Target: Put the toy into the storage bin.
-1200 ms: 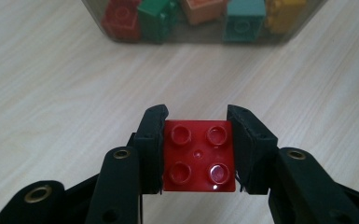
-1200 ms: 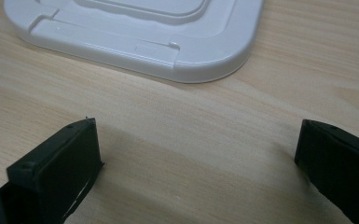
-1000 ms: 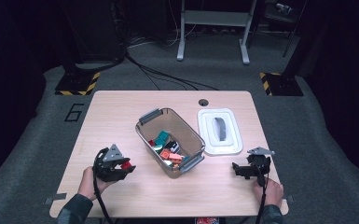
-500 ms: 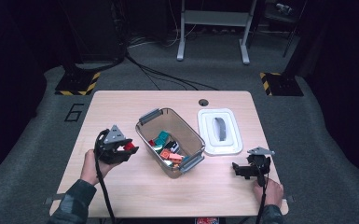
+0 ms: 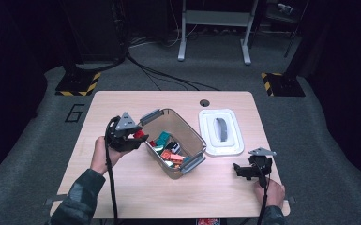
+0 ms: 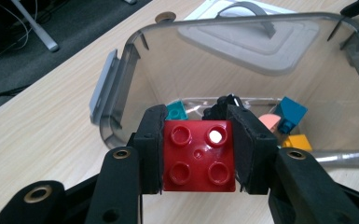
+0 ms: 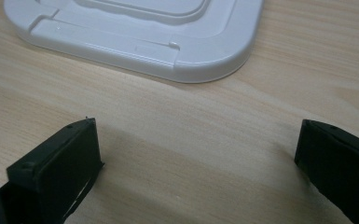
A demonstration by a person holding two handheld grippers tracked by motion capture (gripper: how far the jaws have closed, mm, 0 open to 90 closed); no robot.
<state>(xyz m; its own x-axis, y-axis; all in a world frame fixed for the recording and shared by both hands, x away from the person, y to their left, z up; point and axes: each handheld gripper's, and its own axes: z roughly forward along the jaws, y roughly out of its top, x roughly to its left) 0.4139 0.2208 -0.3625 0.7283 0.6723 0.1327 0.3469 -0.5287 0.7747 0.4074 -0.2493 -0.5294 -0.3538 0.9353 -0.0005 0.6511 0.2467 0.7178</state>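
Above the pale wooden table (image 5: pixel 122 187), the left hand-held gripper (image 6: pixel 198 154) pinches a glossy red four-stud brick (image 6: pixel 198 156).

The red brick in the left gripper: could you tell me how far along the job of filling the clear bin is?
Several coloured bricks already lie in the clear bin. In hand: the left gripper is shut on the red brick, held at the bin's open rim and not yet dropped. The right gripper rests open by the white lid, which lies beside the bin. Left: release the brick and, probably, fit the lid.
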